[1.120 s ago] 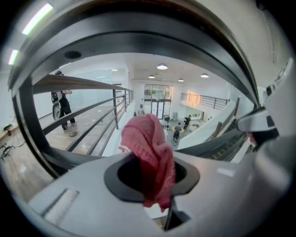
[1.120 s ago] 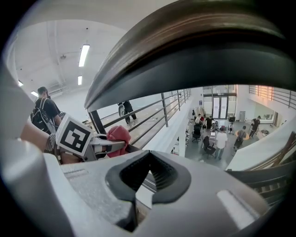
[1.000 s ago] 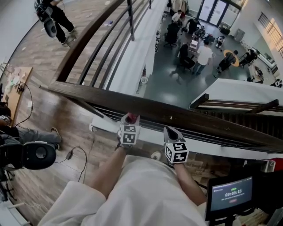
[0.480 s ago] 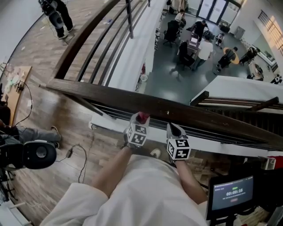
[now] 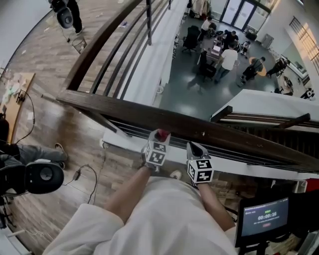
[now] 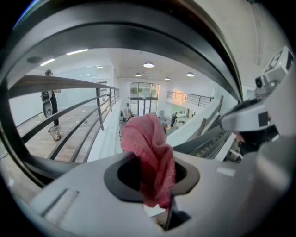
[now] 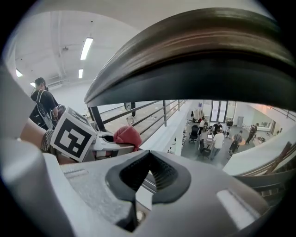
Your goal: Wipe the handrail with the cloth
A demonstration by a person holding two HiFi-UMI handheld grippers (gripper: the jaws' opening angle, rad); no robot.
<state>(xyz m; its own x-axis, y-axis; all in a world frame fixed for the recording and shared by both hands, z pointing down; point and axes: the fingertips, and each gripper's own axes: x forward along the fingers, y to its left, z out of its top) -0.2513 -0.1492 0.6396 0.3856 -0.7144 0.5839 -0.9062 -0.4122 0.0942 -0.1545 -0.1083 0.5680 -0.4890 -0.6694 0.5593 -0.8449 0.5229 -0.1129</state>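
Observation:
A dark wooden handrail (image 5: pixel 169 121) crosses the head view from left to lower right. My left gripper (image 5: pixel 160 137) is just below it, shut on a red cloth (image 5: pixel 162 134) that bunches out past the jaws (image 6: pixel 150 152). In the left gripper view the rail (image 6: pixel 138 32) arches close overhead. My right gripper (image 5: pixel 194 148) sits beside the left one, under the rail, shut with nothing between its jaws (image 7: pixel 147 178). The right gripper view shows the rail (image 7: pixel 194 51) above, and the left gripper (image 7: pixel 111 141) with the cloth (image 7: pixel 128 135) to its left.
Metal bars (image 5: pixel 124 55) run under the railing along the balcony. Beyond the rail is a drop to a lower floor with several people and chairs (image 5: pixel 219 55). A person with equipment stands far left (image 5: pixel 67 15). A timer screen (image 5: pixel 262 217) sits at lower right.
Both grippers have shifted a little to the right along the rail's underside, the left one carrying the red cloth. The right gripper barely moved in the last half second.

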